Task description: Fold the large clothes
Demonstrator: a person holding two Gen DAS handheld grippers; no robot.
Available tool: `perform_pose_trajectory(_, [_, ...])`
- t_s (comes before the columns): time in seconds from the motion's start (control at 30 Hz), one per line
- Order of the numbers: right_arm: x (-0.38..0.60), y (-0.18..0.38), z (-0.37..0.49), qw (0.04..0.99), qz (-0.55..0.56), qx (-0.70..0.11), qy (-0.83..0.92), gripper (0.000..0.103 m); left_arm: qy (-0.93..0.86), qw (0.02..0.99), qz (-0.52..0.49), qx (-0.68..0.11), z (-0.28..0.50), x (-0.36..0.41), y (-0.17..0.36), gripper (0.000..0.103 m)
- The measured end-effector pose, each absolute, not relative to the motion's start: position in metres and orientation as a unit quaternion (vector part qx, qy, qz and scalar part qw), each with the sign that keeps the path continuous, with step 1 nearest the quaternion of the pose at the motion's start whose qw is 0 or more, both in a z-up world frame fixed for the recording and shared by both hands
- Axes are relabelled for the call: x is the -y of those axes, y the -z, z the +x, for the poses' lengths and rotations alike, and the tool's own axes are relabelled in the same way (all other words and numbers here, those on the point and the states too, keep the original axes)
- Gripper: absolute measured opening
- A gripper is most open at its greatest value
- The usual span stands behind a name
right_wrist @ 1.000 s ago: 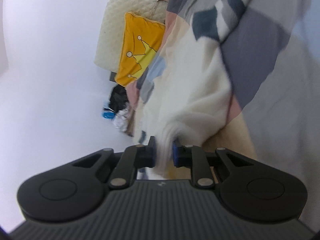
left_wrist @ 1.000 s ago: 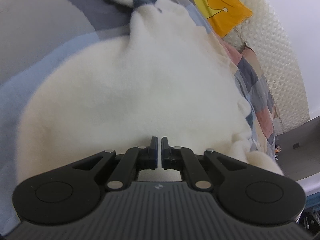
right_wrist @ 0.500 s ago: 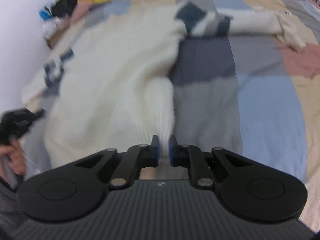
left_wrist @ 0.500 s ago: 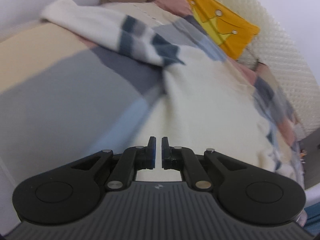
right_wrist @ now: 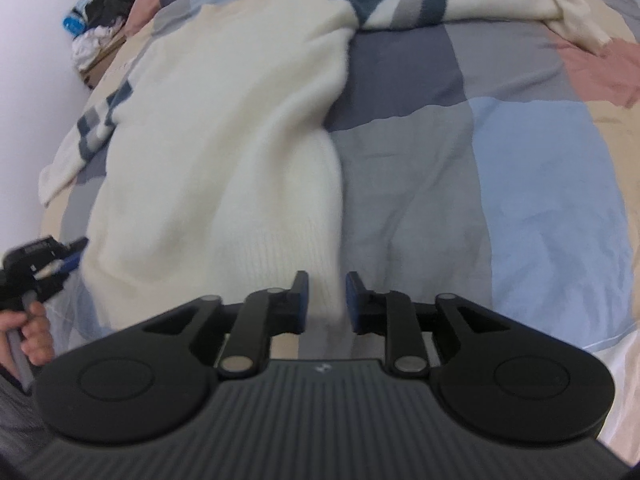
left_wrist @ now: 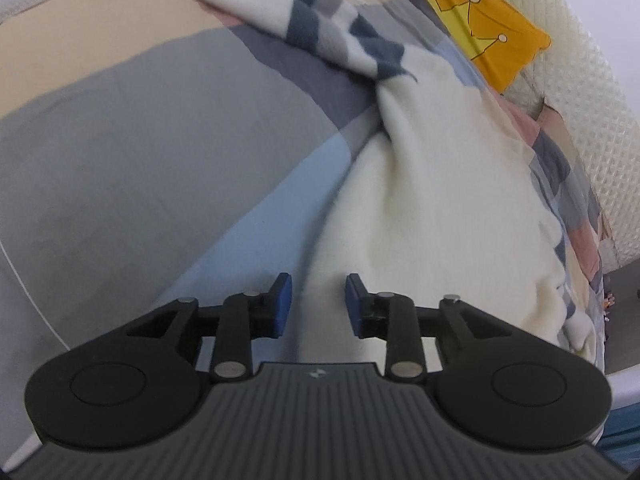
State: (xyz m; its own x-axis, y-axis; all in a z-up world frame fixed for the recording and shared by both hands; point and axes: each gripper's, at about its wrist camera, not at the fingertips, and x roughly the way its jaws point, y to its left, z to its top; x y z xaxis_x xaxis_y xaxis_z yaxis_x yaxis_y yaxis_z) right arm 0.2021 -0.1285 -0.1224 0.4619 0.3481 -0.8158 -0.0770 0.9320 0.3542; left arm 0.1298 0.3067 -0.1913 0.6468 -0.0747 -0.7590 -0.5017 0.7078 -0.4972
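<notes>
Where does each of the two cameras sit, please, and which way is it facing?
Left wrist: on the left hand-held gripper, looking down along its open fingers at the sweater's left edge and the patchwork bedspread, towards the yellow pillow.
Right wrist: on the right hand-held gripper, jaws open astride the sweater's hem; the left hand-held gripper and the hand show at far left.
Shared: sweater, bedspread, pillow.
</notes>
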Motion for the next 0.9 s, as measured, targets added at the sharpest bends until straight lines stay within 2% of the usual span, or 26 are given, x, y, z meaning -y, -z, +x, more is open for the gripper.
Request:
perform_pose_trajectory(0.07, [0.133,0.124,0.205,0.842,0.148,-0.505,-0.119,0.055,-0.129,0.834,-0.357,-0.400,0.132,-0.303,0.195,0.039])
perform_pose_trajectory(0.13, [0.134,0.127,0.209,0.841,0.156,-0.506,-0.115,0.061,-0.133,0.838,-0.344,-0.402,0.135,-0.299,0.197,0.039])
perform_pose_trajectory(0.37, [0.117,0.143,0.241,0.841,0.162,-0.498,-0.133,0.059,-0.139,0.854,-0.326,-0.382,0.152,-0.296,0.207,0.039])
perform_pose_trajectory(0.6, [0.114,0.169,0.268,0.843,0.195,-0.477,-0.157,0.061,-0.108,0.879,-0.298,-0.357,0.176,-0.301,0.210,0.039])
perform_pose_trajectory(0.73, [0.113,0.173,0.272,0.836,0.206,-0.481,-0.167,0.061,-0.078,0.878,-0.325,-0.342,0.183,-0.314,0.211,0.039])
perform_pose_trajectory(0.9, [0.119,0.179,0.274,0.823,0.237,-0.487,-0.173,0.060,-0.031,0.845,-0.390,-0.365,0.191,-0.323,0.232,0.039])
